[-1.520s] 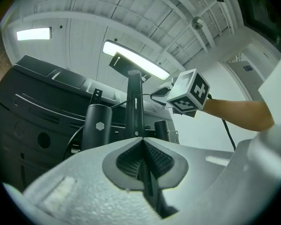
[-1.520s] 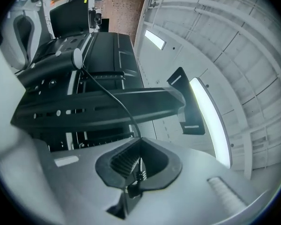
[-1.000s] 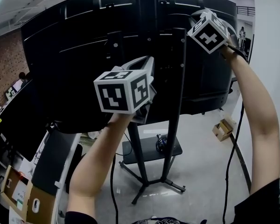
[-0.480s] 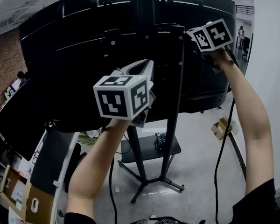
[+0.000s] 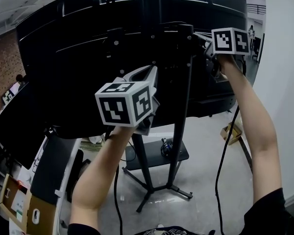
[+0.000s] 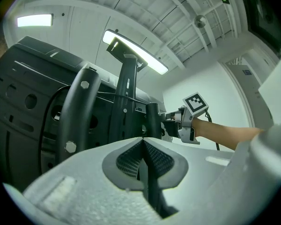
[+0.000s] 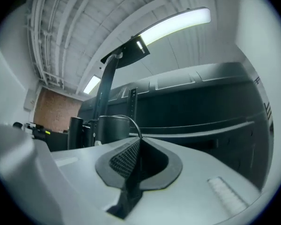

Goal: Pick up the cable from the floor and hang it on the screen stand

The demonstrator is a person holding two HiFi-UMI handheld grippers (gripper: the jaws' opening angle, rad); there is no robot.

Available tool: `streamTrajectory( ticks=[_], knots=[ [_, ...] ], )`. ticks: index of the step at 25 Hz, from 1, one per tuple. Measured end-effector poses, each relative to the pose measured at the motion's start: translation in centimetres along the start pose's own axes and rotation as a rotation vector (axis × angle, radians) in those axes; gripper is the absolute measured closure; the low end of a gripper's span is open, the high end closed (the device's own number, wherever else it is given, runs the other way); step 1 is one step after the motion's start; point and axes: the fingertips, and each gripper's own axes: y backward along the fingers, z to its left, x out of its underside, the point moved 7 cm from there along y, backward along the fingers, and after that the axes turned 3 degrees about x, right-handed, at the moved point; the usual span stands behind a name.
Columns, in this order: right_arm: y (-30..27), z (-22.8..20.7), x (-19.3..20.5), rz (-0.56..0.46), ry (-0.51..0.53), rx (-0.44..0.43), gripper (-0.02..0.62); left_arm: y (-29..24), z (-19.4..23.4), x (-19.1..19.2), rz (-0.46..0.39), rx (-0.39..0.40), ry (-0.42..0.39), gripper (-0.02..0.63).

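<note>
Black short sleeves [image 5: 265, 213]. Pale grey left gripper [image 6: 143, 143] and right gripper [image 7: 139, 143], both with black ribbed pads [image 6: 130, 159]. Each carries a black-and-white marker cube [image 5: 125, 104]. A black lead [image 5: 116, 190] trails from the left.

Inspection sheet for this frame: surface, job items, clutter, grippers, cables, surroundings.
Surface: grey glossy floor, seen from above.
Job's things: screen stand upright, carrying a large screen seen from the back; thin black cable arcs from the right gripper to the stand's top.
Clutter: cardboard box on the floor; dark item on the stand's shelf, too small to identify.
Grippers: left gripper shut, nothing between jaws; right gripper shut on the cable.
Cables: black lead hangs below the right forearm.
Surroundings: brick wall, ceiling lights.
</note>
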Motion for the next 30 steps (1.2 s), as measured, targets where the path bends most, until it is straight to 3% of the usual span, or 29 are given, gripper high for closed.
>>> streamTrajectory(
  ticks=[3, 7, 17, 23, 30],
  knots=[
    [0.1, -0.3, 0.8, -0.102, -0.063, -0.026, 0.575, 0.0, 0.2, 0.5, 0.008, -0.003, 0.007, 0.607],
    [0.9, 0.0, 1.8, -0.202, -0.061, 0.012, 0.565, 0.3, 0.5, 0.9, 0.011, -0.010, 0.012, 0.607],
    [3.4, 0.6, 4.0, -0.310, -0.068, 0.038, 0.558, 0.6, 1.6, 2.7, 0.037, -0.029, 0.043, 0.607],
    [4.2, 3.3, 5.8, -0.298, -0.019, 0.036, 0.560, 0.9, 1.9, 3.8, 0.054, -0.036, 0.057, 0.607],
    [5.4, 9.6, 10.0, -0.251, -0.007, 0.031, 0.560, 3.7, 1.9, 5.1, 0.084, -0.044, 0.050, 0.607]
  ],
)
